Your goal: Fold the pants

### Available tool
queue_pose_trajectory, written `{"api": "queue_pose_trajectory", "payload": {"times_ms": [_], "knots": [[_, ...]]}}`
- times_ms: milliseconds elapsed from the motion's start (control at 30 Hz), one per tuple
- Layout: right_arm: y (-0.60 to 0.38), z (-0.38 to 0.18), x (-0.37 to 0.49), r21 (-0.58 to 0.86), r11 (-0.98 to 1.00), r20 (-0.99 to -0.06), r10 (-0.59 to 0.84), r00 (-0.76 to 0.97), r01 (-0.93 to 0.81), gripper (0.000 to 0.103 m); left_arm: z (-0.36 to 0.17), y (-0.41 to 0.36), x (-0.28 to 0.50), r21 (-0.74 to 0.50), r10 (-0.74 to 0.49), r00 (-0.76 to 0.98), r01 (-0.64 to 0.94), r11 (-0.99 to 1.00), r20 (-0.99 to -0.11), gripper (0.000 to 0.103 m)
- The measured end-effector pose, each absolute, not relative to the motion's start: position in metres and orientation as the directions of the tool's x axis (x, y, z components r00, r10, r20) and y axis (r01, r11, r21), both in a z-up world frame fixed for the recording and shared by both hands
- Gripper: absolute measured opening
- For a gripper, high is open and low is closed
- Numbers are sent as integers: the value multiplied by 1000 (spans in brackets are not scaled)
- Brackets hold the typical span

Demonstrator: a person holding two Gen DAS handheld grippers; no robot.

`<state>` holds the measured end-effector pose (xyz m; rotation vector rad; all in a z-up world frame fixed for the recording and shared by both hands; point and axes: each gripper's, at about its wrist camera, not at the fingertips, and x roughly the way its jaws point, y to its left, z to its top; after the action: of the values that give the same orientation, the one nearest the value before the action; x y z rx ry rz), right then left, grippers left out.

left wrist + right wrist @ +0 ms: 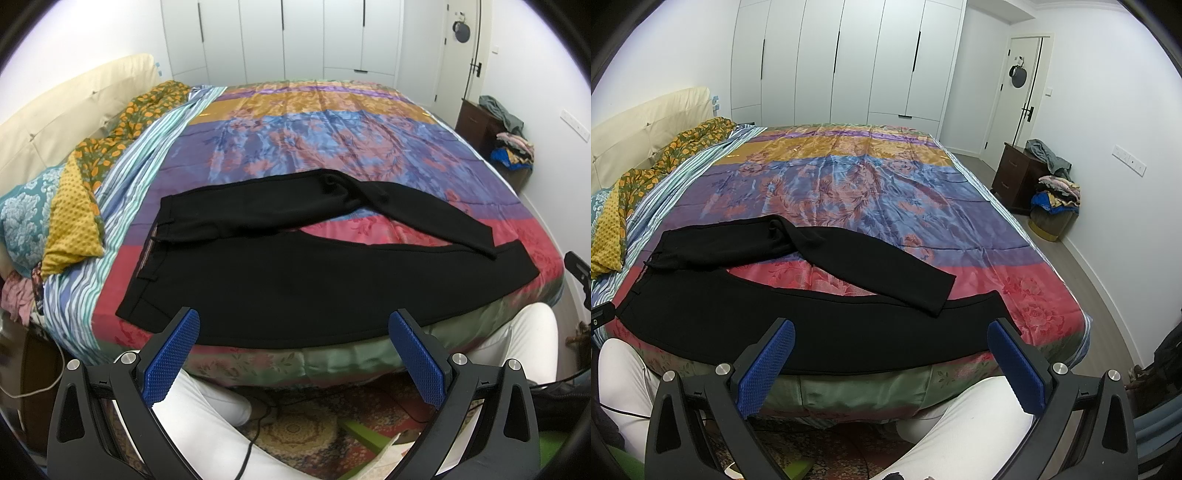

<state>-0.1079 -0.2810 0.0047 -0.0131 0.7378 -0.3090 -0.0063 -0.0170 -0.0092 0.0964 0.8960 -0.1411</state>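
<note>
Black pants (295, 284) lie flat on the near side of the bed, waistband to the left, legs running right. The near leg lies along the bed's front edge; the far leg is creased and bends over it near the cuffs. They also show in the right wrist view (798, 325). My left gripper (294, 325) is open and empty, held just in front of the near leg's front edge. My right gripper (891, 334) is open and empty, held just in front of the near leg, nearer the cuff end.
The bed wears a shiny multicoloured cover (871, 192). Pillows and a yellow cushion (70, 221) lie at the left by the headboard. A dark nightstand (1015, 177) and a clothes pile (1056, 195) stand at the right. The person's white-trousered legs (207, 406) are below the grippers.
</note>
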Motion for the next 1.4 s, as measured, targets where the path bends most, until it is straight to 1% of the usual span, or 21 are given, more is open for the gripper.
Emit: {"api": "queue_pose_trajectory", "payload": {"times_ms": [1400], "knots": [[-280, 6, -106, -116, 956, -660, -276, 698, 269, 103, -10, -18, -7, 24, -82, 616, 163, 986, -783, 102]]}}
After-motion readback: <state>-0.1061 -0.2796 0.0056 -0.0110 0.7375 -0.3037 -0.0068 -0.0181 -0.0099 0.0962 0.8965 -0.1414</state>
